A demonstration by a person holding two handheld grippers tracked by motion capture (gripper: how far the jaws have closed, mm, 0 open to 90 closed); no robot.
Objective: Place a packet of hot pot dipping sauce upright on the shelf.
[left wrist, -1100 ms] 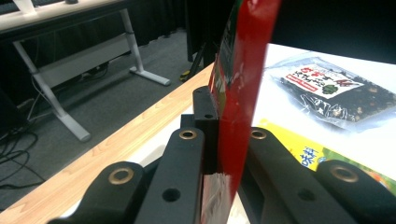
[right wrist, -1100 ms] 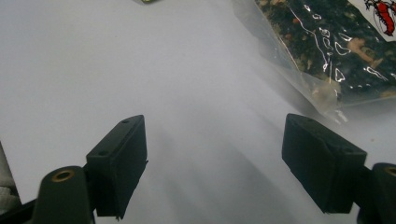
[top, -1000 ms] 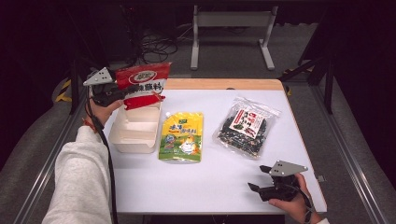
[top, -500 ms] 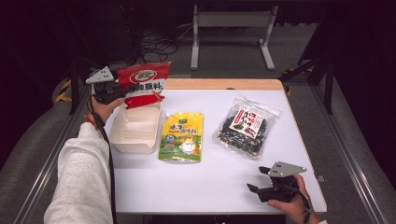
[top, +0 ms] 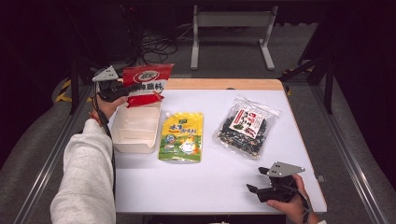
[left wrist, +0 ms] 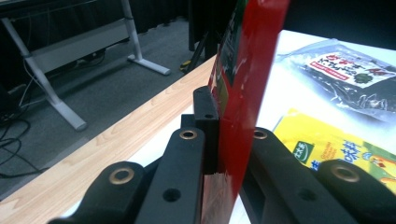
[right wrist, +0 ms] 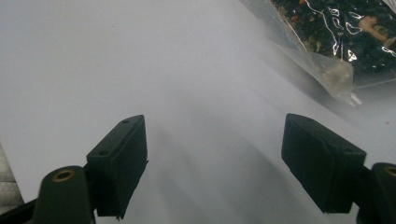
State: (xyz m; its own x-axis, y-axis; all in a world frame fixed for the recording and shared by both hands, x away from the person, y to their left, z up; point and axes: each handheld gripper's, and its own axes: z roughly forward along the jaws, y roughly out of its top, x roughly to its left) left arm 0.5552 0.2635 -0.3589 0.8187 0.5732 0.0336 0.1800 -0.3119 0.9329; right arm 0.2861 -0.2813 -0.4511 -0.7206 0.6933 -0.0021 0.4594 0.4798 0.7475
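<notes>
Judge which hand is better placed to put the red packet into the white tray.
Left. The left gripper already clamps the red packet just above the white tray; the right gripper rests open at the table's near edge.

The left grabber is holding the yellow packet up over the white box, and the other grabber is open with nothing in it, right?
Not quite. The left gripper holds the red packet, as the high view shows. The yellow packet lies flat on the table beside the white box. The right gripper is open and empty.
</notes>
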